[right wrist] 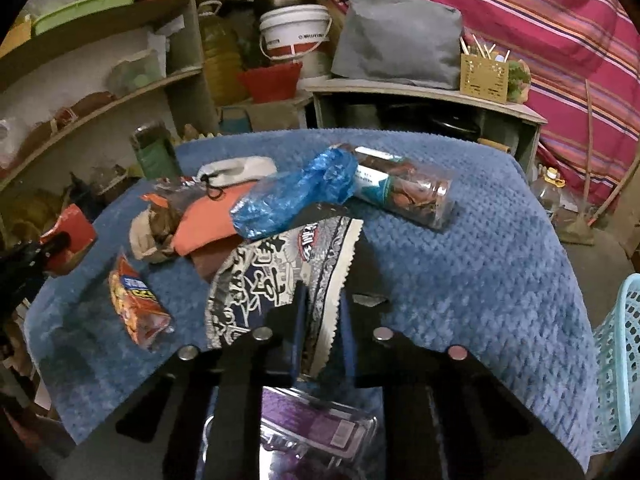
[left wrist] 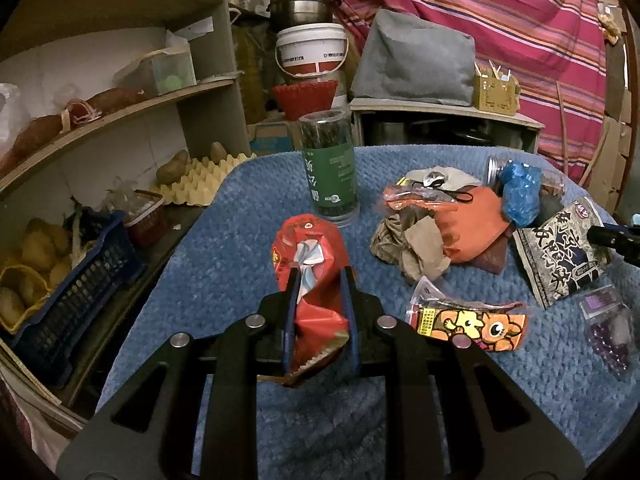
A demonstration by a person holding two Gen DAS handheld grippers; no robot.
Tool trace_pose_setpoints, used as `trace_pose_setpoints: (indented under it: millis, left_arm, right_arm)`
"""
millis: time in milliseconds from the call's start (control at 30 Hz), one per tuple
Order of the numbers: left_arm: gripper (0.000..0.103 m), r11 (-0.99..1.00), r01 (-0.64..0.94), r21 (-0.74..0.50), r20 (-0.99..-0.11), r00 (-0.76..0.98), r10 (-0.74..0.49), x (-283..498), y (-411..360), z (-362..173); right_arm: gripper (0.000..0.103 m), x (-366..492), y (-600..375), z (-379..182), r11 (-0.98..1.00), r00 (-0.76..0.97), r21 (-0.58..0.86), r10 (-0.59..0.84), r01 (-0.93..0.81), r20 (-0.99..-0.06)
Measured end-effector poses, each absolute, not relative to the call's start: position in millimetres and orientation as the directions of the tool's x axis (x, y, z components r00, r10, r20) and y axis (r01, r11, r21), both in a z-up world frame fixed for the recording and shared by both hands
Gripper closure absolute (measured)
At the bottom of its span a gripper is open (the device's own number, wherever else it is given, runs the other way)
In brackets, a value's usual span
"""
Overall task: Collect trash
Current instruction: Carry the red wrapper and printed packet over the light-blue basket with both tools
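Left gripper (left wrist: 320, 280) clamps red wrapper (left wrist: 308, 248); right gripper (right wrist: 322, 312) pinches patterned packet (right wrist: 272, 280), teal basket (right wrist: 620, 360) to its right

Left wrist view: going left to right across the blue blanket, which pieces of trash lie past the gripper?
red wrapper held in the left gripper → crumpled brown paper → orange bag → blue plastic → black-and-white packet
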State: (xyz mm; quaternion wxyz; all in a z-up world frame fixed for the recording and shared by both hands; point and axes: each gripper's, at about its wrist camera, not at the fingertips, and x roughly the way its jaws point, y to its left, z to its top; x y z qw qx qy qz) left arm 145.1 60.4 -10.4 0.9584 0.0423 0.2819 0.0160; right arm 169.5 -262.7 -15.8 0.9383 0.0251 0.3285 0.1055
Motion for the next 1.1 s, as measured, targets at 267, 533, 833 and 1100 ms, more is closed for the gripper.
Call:
trace_pose_setpoints:
  millis: [267,533,833,1100]
  left_arm:
    - [0.084,0.997,-0.012,0.079,-0.517,0.855,0.051,131.8,52.4,2.9]
    - [0.084,0.997,0.011,0.08,-0.477,0.878,0.029,118.3,21.7,26.8]
    - [0.084,0.994,0.081,0.069,-0.465,0.885,-0.04,109.3,-31.2,35.4]
    - [0.084,0.984,0.166,0.058,-0.459,0.88,-0.122,111.8,-83.9,39.6]
  right_arm:
    - [0.099,134.3,-278.7,15.6,0.972,0.84,0.139,0.234,-0.19,-0.489]
    - [0.1,106.4,-323.8,36.8,0.967,0.88,0.201,0.229,-0.157,-0.415]
    - [0.1,82.9,-371.6,42.7,0.975,0.902,0.206,0.161,-0.082,-0.401]
    - [0.1,64.1,-421.2,43.5,0.978,0.921,0.207,0.061,0.022,-0.385]
